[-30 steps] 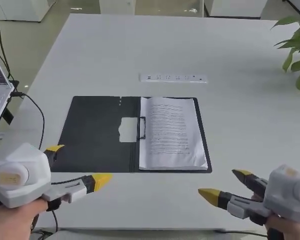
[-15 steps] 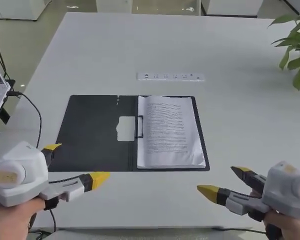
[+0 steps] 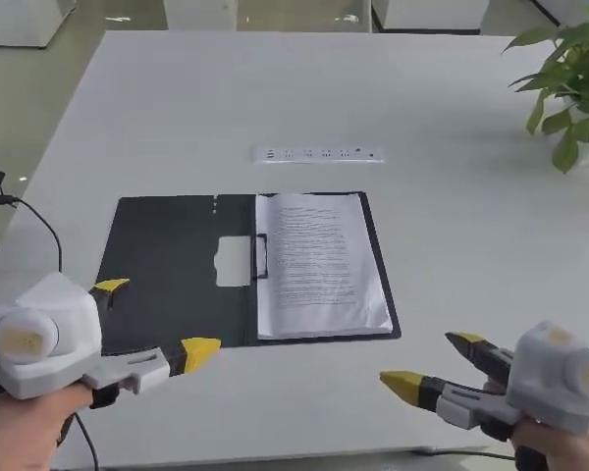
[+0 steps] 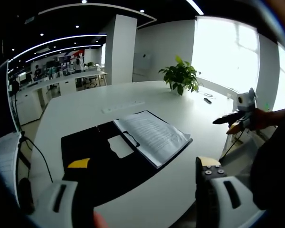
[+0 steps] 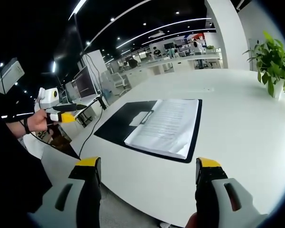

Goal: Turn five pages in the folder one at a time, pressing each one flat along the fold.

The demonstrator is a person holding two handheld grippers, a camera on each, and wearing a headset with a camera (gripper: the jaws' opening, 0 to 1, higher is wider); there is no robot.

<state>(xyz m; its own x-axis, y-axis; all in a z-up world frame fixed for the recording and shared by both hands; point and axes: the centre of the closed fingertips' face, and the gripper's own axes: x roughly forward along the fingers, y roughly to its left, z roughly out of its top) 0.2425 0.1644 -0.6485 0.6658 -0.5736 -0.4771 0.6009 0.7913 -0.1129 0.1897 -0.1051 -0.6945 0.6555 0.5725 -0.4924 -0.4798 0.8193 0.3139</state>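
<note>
Ahead of left hand-held gripper (image 3: 156, 319) (right hand-held gripper (image 3: 430, 360) too): open folder (image 3: 167, 265).

1. An open-plan office is stretching away behind: rows of desks (image 5: 199, 59) and monitors (image 5: 83, 80) are sitting under long ceiling lights (image 5: 166, 26).
2. A potted plant (image 3: 569, 78) and power strip (image 3: 317, 154) are resting on a big white table (image 3: 452, 294).

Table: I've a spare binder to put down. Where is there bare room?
Bare: the wide stretch between the folder and the potted plant, and the far end beyond the power strip. Crowded: the near edge, where the left tongs and right tongs hover.
</note>
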